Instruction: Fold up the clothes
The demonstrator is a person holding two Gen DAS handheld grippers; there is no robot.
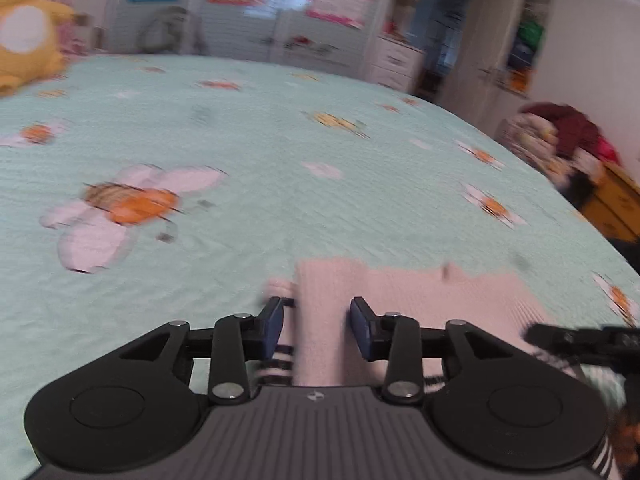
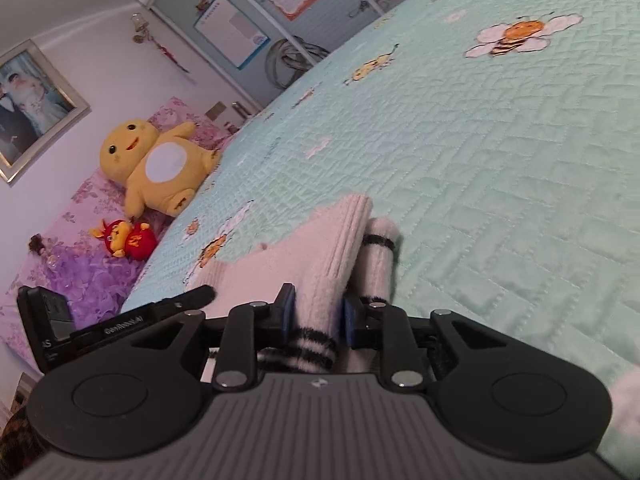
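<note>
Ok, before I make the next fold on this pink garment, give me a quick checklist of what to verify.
1. Right gripper clamps pink garment: ok, pads press its folded edge.
2. Left gripper clamps it too: not ok, cloth sits between the jaws, gap at one pad.
3. Striped sleeve tucked in: not ok, it pokes out beside the fold.
4. Bedspread ahead free: ok; yellow plush toy lies far off.
5. Fold edges aligned: cannot tell, left view is blurred.
</note>
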